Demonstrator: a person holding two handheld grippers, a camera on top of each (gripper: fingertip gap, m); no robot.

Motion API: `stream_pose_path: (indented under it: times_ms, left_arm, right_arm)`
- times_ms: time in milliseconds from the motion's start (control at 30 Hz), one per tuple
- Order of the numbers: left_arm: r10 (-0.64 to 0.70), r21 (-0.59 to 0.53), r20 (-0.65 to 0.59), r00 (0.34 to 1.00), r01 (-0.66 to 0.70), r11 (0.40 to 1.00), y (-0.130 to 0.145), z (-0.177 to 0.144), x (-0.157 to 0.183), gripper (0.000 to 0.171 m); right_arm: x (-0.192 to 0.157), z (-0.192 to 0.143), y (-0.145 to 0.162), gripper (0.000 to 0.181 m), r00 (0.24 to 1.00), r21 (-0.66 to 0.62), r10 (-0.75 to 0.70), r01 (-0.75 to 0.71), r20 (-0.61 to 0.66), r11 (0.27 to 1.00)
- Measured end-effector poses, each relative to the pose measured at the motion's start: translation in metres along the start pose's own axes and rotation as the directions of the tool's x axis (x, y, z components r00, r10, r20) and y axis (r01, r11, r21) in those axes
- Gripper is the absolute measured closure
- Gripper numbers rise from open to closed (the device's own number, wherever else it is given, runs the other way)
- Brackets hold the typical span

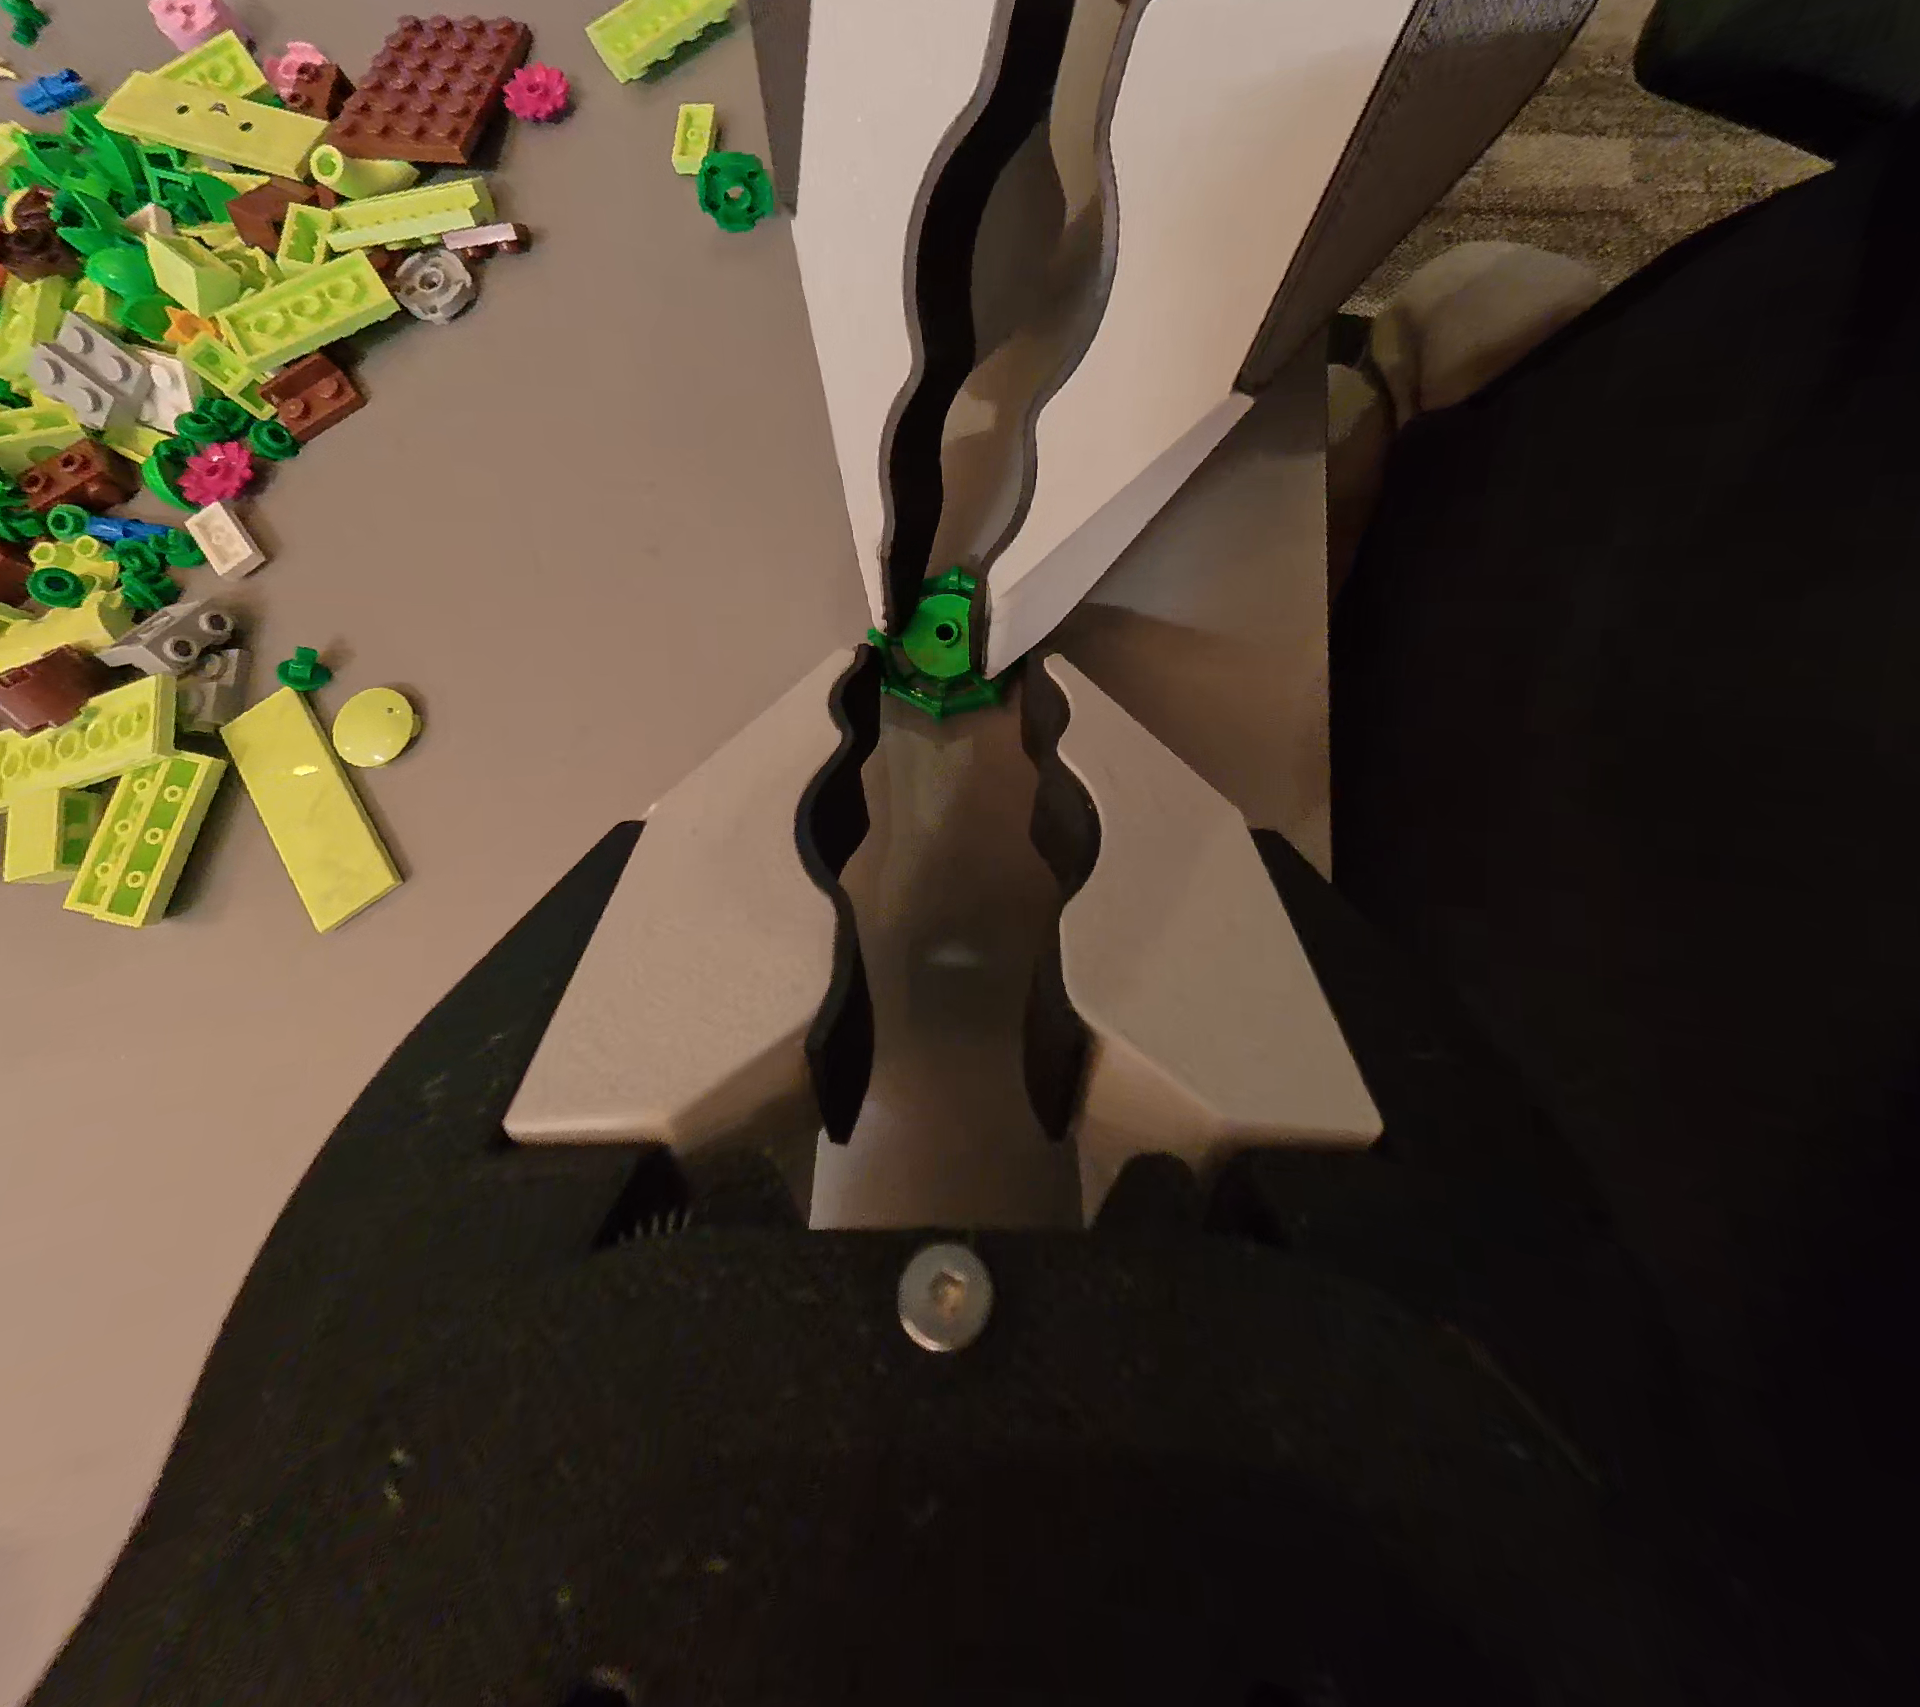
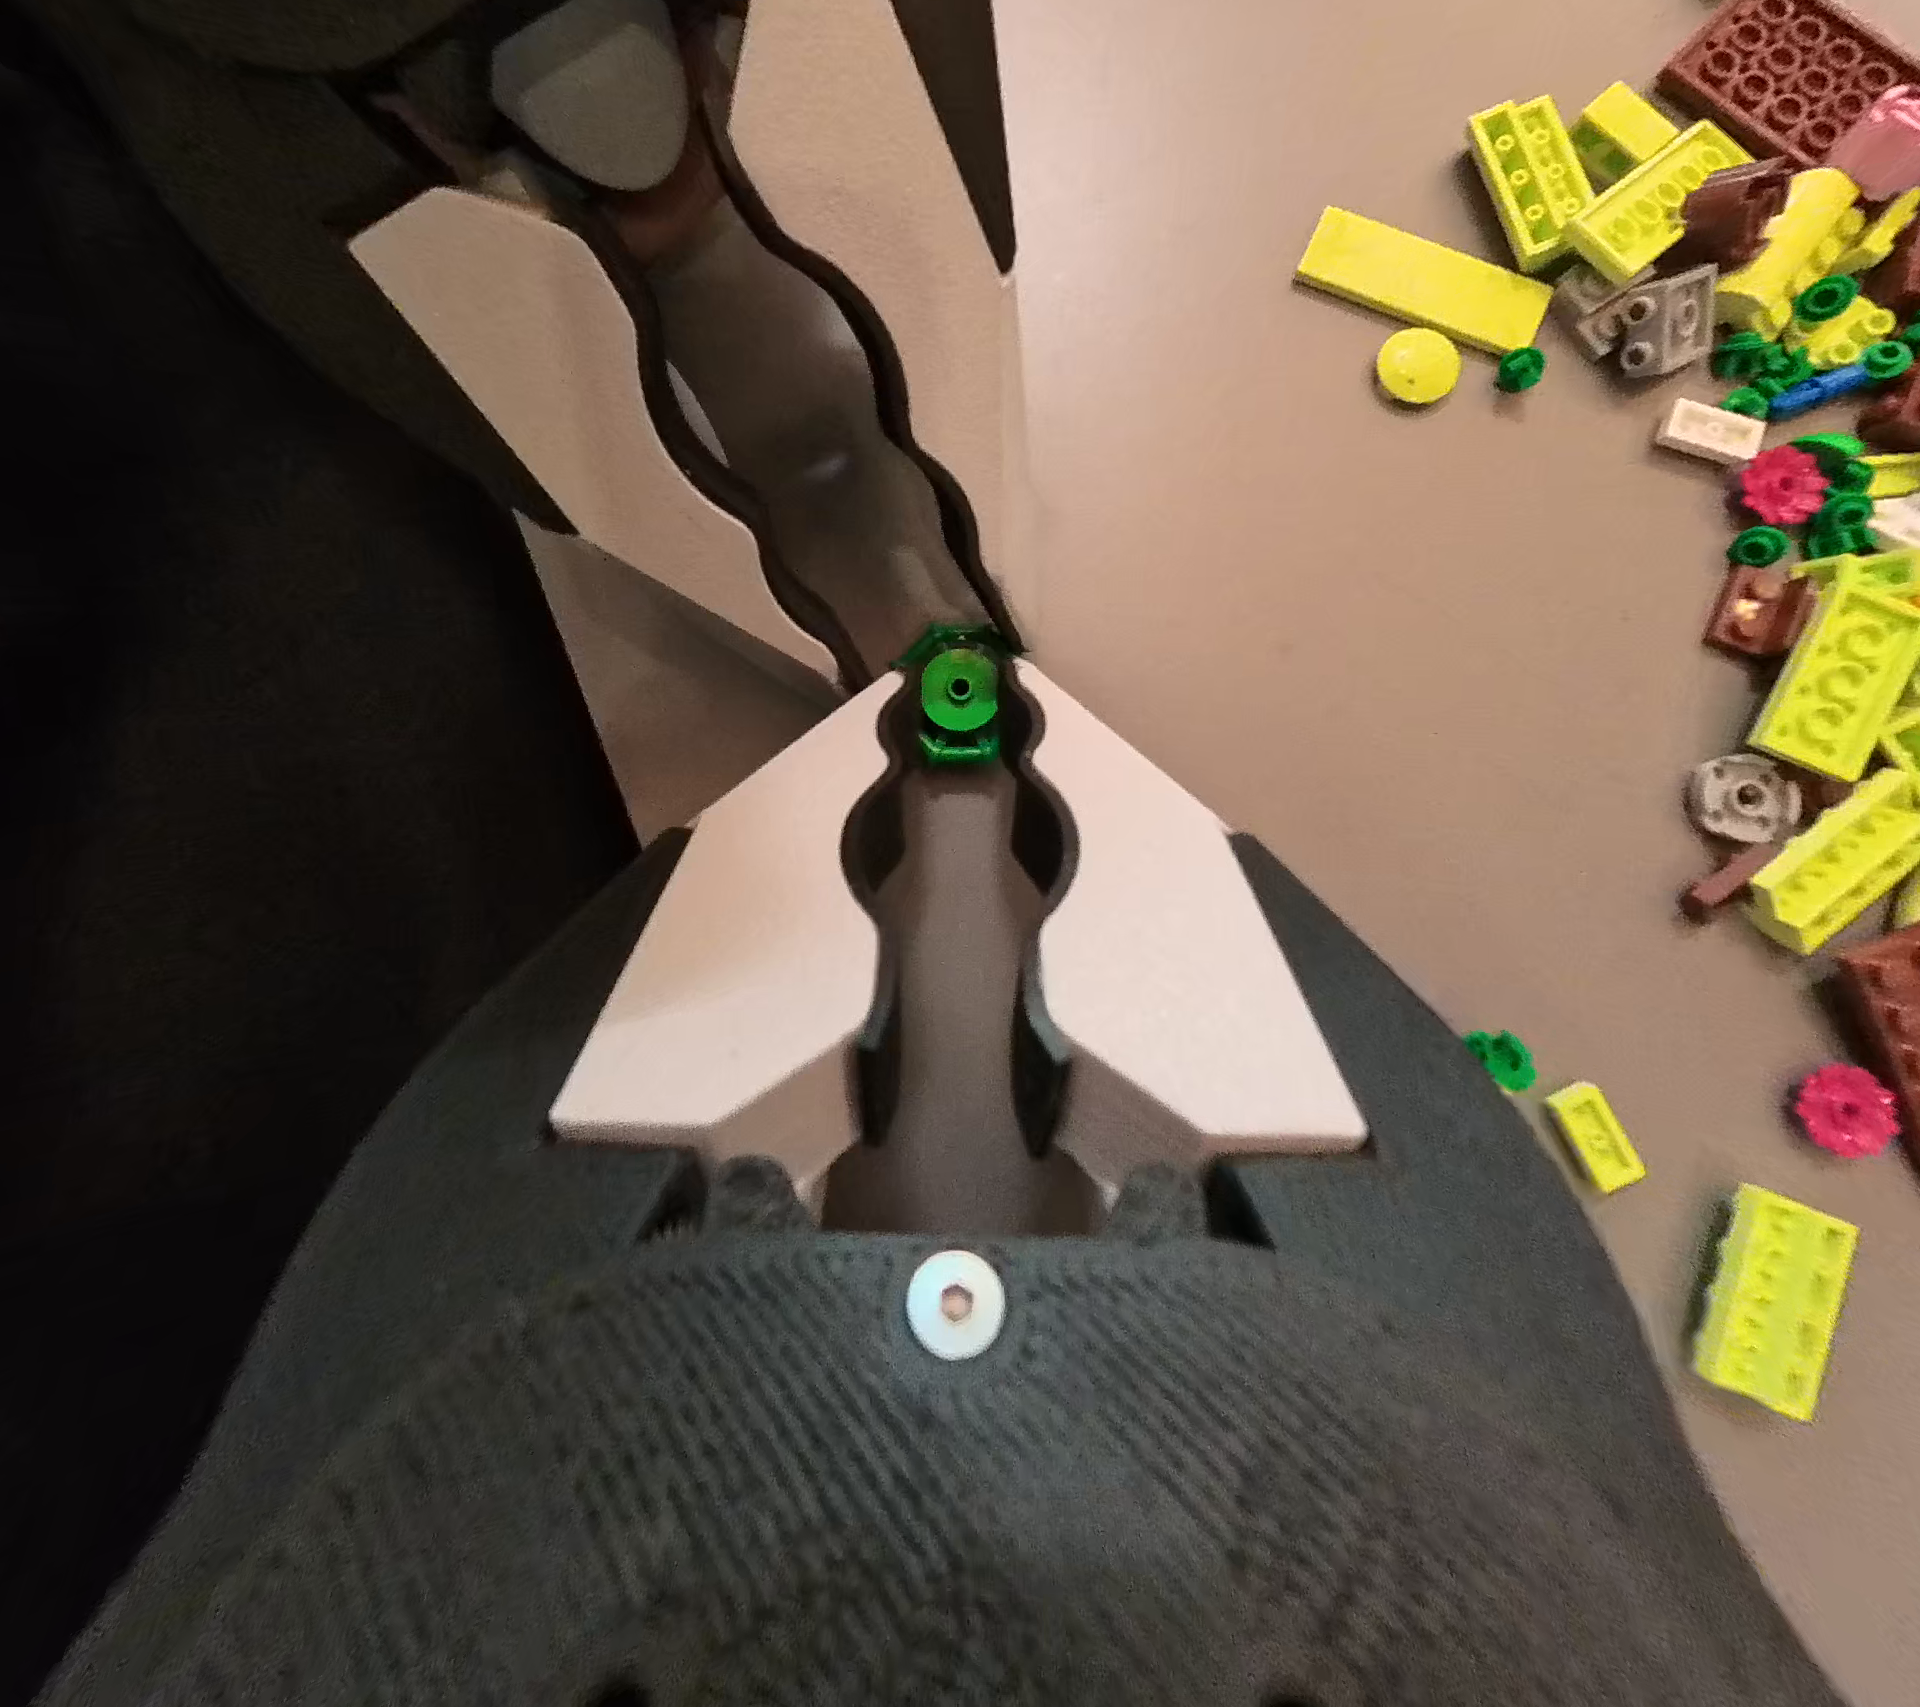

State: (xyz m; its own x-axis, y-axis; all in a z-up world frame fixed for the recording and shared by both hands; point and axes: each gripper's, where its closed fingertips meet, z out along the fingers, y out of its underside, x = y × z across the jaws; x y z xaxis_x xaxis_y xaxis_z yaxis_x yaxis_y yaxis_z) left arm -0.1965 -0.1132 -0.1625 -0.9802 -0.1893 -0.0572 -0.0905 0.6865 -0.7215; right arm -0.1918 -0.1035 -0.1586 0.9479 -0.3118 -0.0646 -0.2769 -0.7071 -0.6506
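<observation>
**Two claws, tip to tip, on small green pieces**

Table [image 1: 582,514]: grey-tan, matte, largest item. Its edge runs at 3 o'clock in left wrist view; patterned carpet [image 1: 1621,130] and a dark shape beyond, too dim to identify.

Brick pile [image 1: 156,410]: at 9 o'clock in left wrist view, 3 o'clock in right wrist view. Mostly lime bricks and flat tiles, w/ a brown studded plate [image 1: 436,88], grey bits, pink flowers, small green rounds. Well apart from both claws.

Left gripper [image 1: 940,691]: jaws nearly closed, tips pinching a dark green faceted base piece [image 1: 940,699].

Right gripper [image 2: 958,707]: enters left wrist view from 12 o'clock; jaws nearly closed on a round green stud piece [image 2: 958,689].

The two pieces touch, stud piece atop base; can't tell if they're fully seated.

Handling note (judgement): pieces are tiny and held only at the very tips, so keep both axes in line, press straight, gentle squeeze. Any twist could flick one out.
</observation>
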Motion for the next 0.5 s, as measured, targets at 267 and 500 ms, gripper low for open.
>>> stream_pose_path:
  times_ms: [267,500]
  left_arm:
    - [-0.008,-0.001,-0.016,1.000,0.008,1.000,0.0006,0.0002,0.0008,0.145]
    - [-0.027,-0.004,-0.024,0.999,0.027,1.000,0.0014,0.0004,0.0005,0.146]
  right_arm:
    - [0.0003,-0.0015,-0.0012,0.169,0.998,0.111,0.059,-0.056,-0.029,0.992]
    - [-0.0001,-0.0041,-0.0033,0.169,0.998,0.186,0.033,-0.021,-0.060,0.982]
